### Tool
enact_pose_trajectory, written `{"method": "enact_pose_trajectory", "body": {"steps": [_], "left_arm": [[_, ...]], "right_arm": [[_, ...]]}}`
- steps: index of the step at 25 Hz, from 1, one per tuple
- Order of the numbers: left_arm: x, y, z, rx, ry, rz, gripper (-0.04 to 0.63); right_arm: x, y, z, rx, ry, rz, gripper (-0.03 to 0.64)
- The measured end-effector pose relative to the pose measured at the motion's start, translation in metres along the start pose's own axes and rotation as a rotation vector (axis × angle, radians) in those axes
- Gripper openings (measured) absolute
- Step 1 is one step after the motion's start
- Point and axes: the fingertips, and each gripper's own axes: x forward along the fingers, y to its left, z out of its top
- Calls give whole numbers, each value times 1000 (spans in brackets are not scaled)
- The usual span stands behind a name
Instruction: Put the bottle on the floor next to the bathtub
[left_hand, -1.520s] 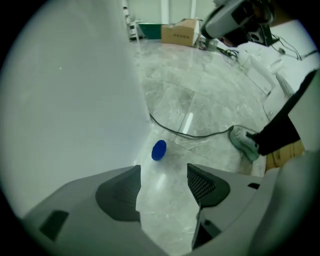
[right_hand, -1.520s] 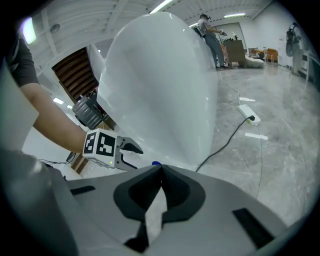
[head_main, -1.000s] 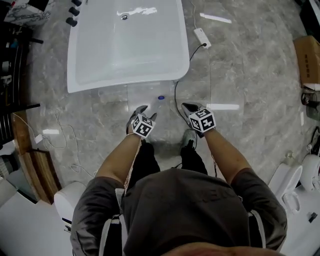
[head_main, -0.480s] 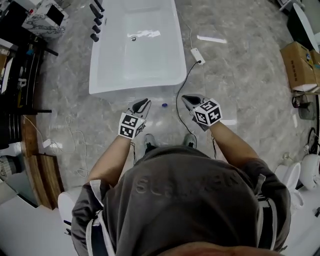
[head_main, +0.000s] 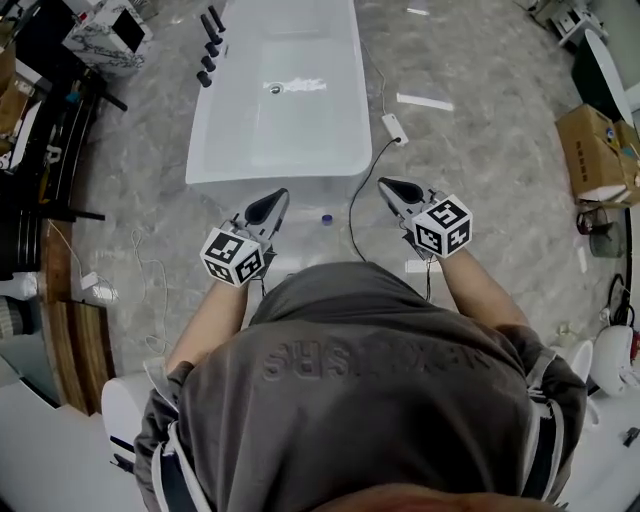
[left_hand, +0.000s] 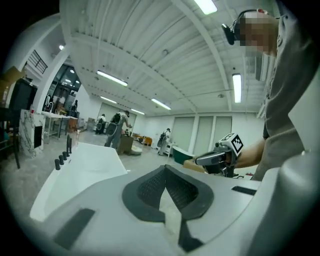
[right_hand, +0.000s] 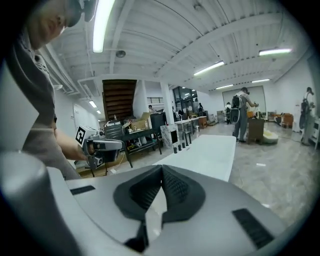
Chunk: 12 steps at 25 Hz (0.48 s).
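The bottle (head_main: 326, 219), clear with a blue cap, stands on the marble floor just off the near end of the white bathtub (head_main: 275, 170). My left gripper (head_main: 270, 204) hangs above and to its left, and my right gripper (head_main: 390, 188) above and to its right; neither touches it. In the left gripper view the left gripper (left_hand: 165, 169) is shut with nothing in it, and the right gripper (left_hand: 216, 159) shows beyond. In the right gripper view the right gripper (right_hand: 161, 169) is likewise shut and holds nothing. Both gripper views look level across the room, and neither shows the bottle.
A black cable (head_main: 354, 205) runs along the floor from a white power strip (head_main: 392, 127) past the bottle. Black fixtures (head_main: 208, 50) stand at the tub's far left. A cardboard box (head_main: 590, 150) lies at right. People (right_hand: 240, 120) stand far off.
Both grippers have risen from floor level to well above the tub. The left gripper's jaws, open by the bottle before, are now shut. The bottle stays on the floor.
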Motion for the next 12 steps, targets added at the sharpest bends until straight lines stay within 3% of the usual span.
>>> {"method": "enact_pose_trajectory", "body": {"steps": [5,12], "left_arm": [[-3,-7,27,-30,-62,-40,5],[6,-10,33,-35,-68,-55,6]], "right_arm": [[-20,-1,22,10,-75,-16,-8],[-22,-5,10,66,-85,-22,-9]]}}
